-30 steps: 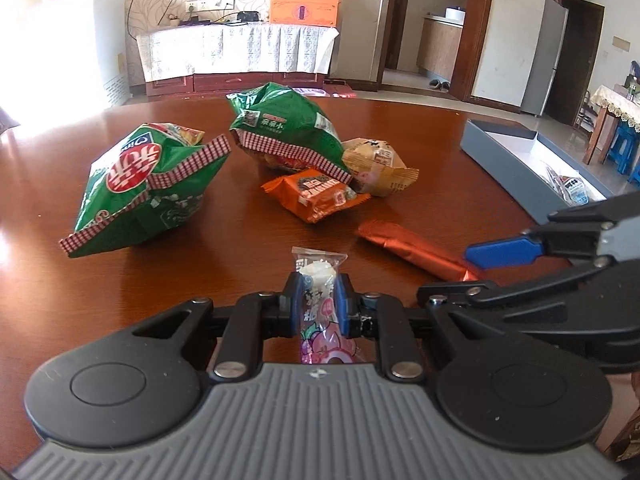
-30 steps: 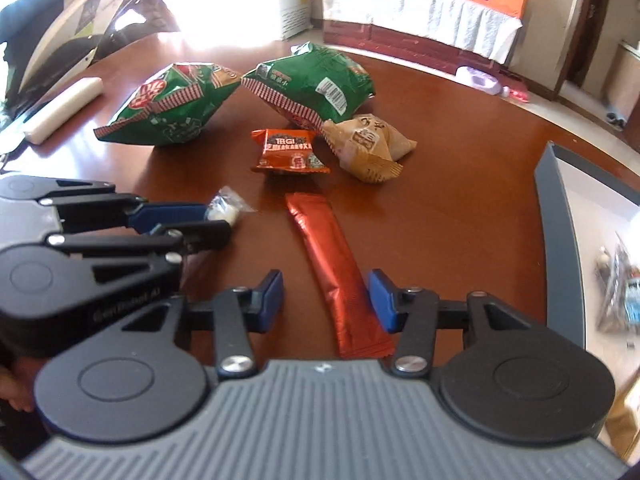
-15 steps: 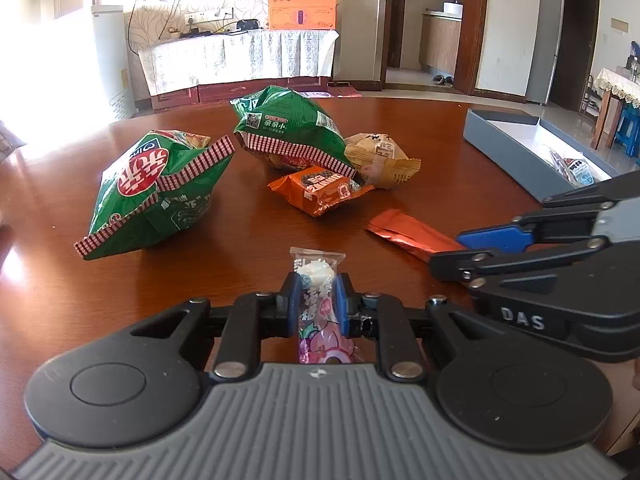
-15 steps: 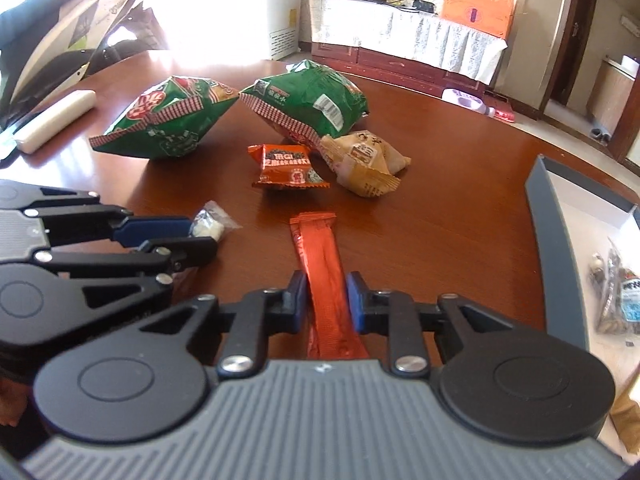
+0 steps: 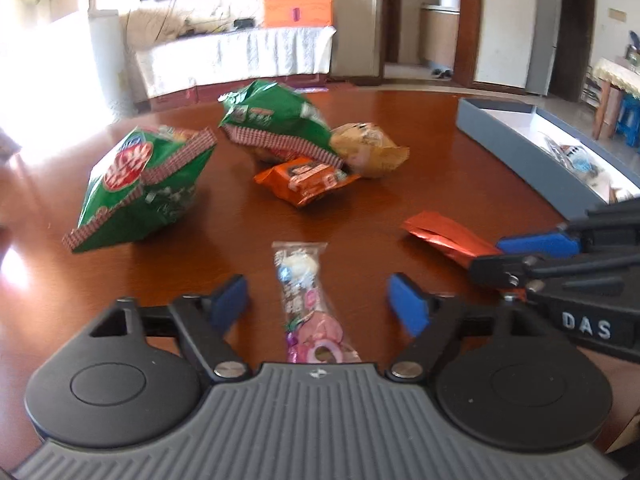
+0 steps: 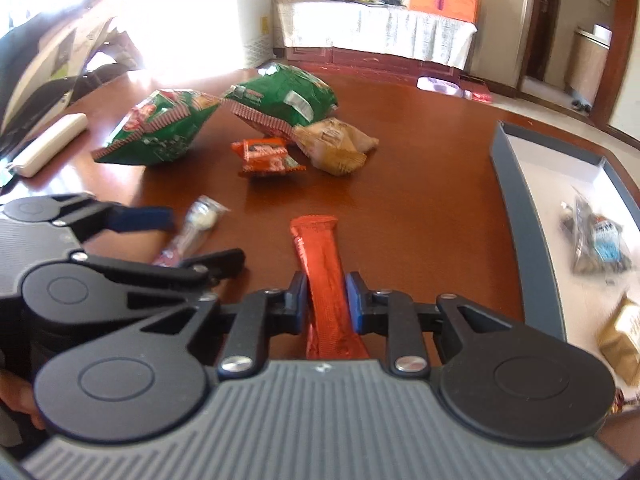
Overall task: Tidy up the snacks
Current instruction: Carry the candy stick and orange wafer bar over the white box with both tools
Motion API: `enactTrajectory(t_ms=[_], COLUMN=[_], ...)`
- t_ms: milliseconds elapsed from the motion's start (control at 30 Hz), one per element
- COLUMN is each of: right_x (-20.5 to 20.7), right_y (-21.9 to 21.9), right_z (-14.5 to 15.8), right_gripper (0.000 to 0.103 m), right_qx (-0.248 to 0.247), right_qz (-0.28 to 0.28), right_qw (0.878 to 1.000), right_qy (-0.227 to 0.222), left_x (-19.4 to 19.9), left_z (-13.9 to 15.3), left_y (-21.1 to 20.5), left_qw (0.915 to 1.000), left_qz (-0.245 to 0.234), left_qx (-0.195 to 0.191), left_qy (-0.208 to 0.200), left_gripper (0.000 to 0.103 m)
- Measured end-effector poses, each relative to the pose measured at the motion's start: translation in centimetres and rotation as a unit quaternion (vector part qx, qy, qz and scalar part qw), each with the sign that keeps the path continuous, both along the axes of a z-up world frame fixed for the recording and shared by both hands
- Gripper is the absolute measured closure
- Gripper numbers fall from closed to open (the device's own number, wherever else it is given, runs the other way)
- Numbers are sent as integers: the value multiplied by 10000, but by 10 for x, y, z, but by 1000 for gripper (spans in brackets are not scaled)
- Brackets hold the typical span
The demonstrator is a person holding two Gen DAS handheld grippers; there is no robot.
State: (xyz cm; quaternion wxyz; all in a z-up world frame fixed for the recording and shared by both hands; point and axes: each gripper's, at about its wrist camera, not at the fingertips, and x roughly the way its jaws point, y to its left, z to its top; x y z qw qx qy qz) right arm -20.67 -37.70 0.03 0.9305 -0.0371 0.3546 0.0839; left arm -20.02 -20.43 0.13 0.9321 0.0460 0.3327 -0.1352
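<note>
Your left claw stands released, its blue pads spread wide on either side of the pink candy packet, which lies on the table between them without touching either pad, its clear sealed end pointing away from you. Your right claw is clenched on the red stick pack; the pads press its sides near the close end and the rest of the pack runs forward over the table. Seen from the right wrist, the two claws sit side by side, the candy packet just left of the stick pack. To the right stands the grey tray, long and shallow with a white floor; in it lie a clear packet with blue print and, nearer you, a tan packet, the two apart from each other. Farther out on the table, beyond both claws, sits a loose cluster: an orange snack packet in front, a tan bag touching its right side, and a green chip bag leaning over both from behind. A second green chip bag lies apart to the left. A white remote rests near the table's far left edge.
</note>
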Motion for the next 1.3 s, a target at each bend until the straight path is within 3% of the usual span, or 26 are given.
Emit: enactTrajectory(t_ms=[67, 100, 200, 233, 533, 700, 1300], right_x=[0, 0, -1, -1, -6, -11, -35], right_y=[-1, -1, -1, -2, -9, -18, -62], right_z=[-3, -4, -5, -5, 2, 11, 44], right_gripper=[78, 78, 78, 78, 79, 79, 79], right_qx=[2, -31, -50, -43, 81, 236, 610], right_qz=[-29, -36, -35, -42, -152, -195, -317], right_qw=[10000, 10000, 10000, 10000, 9997, 9990, 9937], right_qy=[52, 60, 50, 51, -172, -340, -881], left_x=[-1, -3, -8, -9, -10, -11, -9], left_z=[0, -1, 2, 2, 3, 13, 46], left_y=[-1, -2, -8, -9, -9, -13, -70], left_qw=[10000, 9999, 9995, 9995, 9996, 9986, 9939], left_qz=[-51, -121, -261, -271, -154, -156, -662], left_qx=[27, 2, 29, 51, 68, 144, 474], left_qy=[-25, -56, -148, -170, -246, -482, -746], left_gripper=[20, 29, 82, 84, 90, 90, 90])
